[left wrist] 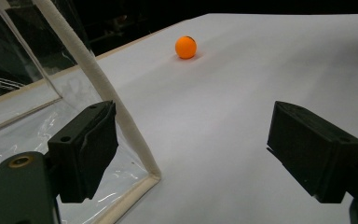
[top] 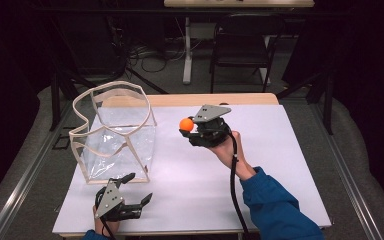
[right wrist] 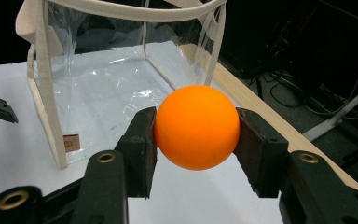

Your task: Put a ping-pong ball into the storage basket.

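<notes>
My right gripper [top: 187,126] is shut on an orange ball [top: 185,123] above the middle of the white table [top: 260,165]. In the right gripper view the ball [right wrist: 196,133] sits squeezed between both black pads [right wrist: 142,149]. A clear plastic bag with cream trim [top: 115,135] stands open-topped at the table's left, just beyond the held ball [right wrist: 98,79]. My left gripper [top: 140,187] rests near the front left edge, open and holding nothing [left wrist: 191,149], beside the bag's front corner [left wrist: 98,79]. Far ahead in the left gripper view an orange ball [left wrist: 186,47] shows against the white surface.
A wooden strip [top: 210,99] edges the table's far side. Behind it stand a black folding chair [top: 245,40] and a white table leg [top: 187,50] with cables on the floor. A person's blue sleeve [top: 275,205] comes in at the bottom right.
</notes>
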`<state>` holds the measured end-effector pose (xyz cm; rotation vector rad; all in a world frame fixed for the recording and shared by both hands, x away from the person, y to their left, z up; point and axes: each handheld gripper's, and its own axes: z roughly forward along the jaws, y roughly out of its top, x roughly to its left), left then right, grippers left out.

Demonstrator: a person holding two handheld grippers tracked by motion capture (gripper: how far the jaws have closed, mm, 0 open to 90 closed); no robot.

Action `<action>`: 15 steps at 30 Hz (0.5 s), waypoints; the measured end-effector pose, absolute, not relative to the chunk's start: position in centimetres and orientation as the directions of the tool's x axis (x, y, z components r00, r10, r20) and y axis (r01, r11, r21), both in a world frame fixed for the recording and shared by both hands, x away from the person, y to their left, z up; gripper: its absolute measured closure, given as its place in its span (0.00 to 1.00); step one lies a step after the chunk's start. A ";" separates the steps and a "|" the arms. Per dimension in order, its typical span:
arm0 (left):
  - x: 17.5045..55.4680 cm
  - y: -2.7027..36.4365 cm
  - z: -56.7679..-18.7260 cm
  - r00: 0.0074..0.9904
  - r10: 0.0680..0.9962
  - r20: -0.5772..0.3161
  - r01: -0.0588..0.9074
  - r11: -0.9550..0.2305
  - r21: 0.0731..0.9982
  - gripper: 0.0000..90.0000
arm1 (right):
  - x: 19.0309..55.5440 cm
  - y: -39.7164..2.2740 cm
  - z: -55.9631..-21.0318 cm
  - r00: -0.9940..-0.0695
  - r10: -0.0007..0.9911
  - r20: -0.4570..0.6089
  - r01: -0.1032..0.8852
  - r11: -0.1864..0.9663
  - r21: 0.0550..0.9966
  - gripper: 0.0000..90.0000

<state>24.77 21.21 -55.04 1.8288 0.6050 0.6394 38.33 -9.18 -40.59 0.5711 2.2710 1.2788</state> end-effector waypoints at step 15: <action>24.8 21.2 -55.1 0.728 0.672 0.135 0.111 -0.309 0.945 0.18 | 38.7 -8.5 -39.2 -0.803 0.558 -0.211 0.109 0.486 0.867 0.57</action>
